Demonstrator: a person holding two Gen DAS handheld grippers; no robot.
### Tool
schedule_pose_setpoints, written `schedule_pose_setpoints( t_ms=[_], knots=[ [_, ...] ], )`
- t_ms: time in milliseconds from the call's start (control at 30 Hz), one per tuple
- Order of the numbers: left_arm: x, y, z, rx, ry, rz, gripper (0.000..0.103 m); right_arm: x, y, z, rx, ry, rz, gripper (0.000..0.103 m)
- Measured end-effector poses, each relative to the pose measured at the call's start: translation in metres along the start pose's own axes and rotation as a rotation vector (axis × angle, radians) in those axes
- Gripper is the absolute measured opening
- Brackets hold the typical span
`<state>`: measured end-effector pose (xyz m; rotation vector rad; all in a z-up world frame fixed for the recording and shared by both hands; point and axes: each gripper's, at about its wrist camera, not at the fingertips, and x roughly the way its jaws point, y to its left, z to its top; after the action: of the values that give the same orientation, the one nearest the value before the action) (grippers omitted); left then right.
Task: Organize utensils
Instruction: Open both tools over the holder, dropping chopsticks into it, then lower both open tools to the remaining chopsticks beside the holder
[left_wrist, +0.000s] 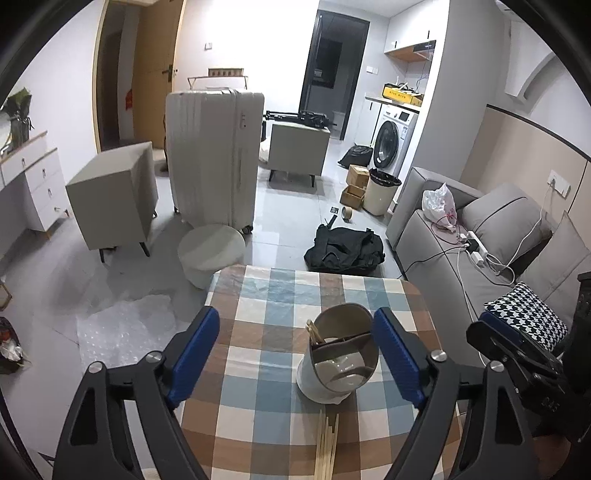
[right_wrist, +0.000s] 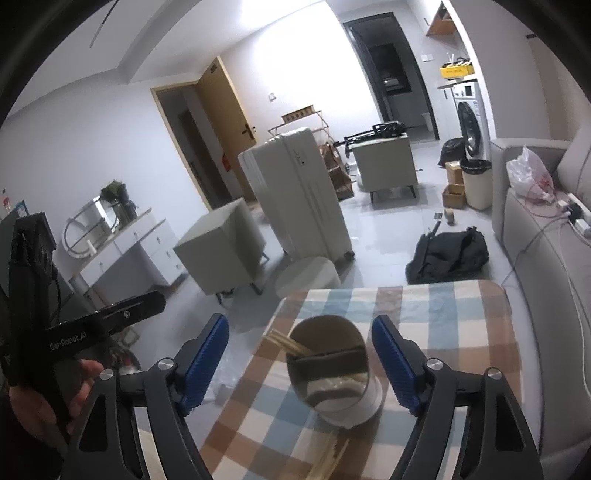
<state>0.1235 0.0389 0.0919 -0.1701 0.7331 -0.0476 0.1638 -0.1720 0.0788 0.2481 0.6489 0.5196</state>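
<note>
Chopsticks (left_wrist: 327, 443), a loose bundle of pale wooden sticks (too overlapped to count), lie on the checked worktop (left_wrist: 258, 417) just on the near side of the utensil holder (left_wrist: 338, 363), long axis pointing toward it. A few more chopsticks (left_wrist: 314, 331) already stand in the holder's left compartment. One holder, two tongs. The left tongs (left_wrist: 295, 354) and right tongs (right_wrist: 300, 363) both stand wide apart, empty, straddling the holder from above. The loose bundle sits below and between each pair; neither hand looks clearly nearer.

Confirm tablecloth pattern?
Checked: blue, brown and cream squares on the tablecloth. Left wrist view shows it best.
</note>
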Motion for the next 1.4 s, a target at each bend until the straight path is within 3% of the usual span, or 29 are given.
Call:
schedule_pose_setpoints(
  t_ms=[367,633,900,1100,1200,1300,1400],
  knots=[
    [-0.018,-0.018,-0.027,0.064,-0.075,0.047,0.092,-0.039,0.003,-0.034,0.029,-0.058,-0.028,0.099],
    [-0.012,-0.021,-0.057,0.082,-0.059,0.057,0.095,-0.044,-0.003,-0.073,0.047,-0.038,-0.077,0.102],
    [0.014,-0.017,-0.094,0.076,0.002,0.091,0.095,-0.029,-0.008,-0.103,0.017,0.034,-0.126,0.103],
    [0.04,-0.011,-0.115,0.108,0.076,0.112,0.095,0.003,-0.025,-0.125,0.057,0.187,-0.174,0.102],
    [0.052,0.001,-0.114,0.044,0.15,0.085,0.095,0.022,-0.036,-0.136,0.104,0.263,-0.172,0.095],
    [0.058,0.005,-0.115,0.027,0.173,0.09,0.095,0.041,-0.044,-0.146,0.13,0.335,-0.185,0.085],
    [0.068,0.013,-0.114,0.007,0.211,0.101,0.095,0.064,-0.05,-0.156,0.155,0.419,-0.192,0.07]
  ],
)
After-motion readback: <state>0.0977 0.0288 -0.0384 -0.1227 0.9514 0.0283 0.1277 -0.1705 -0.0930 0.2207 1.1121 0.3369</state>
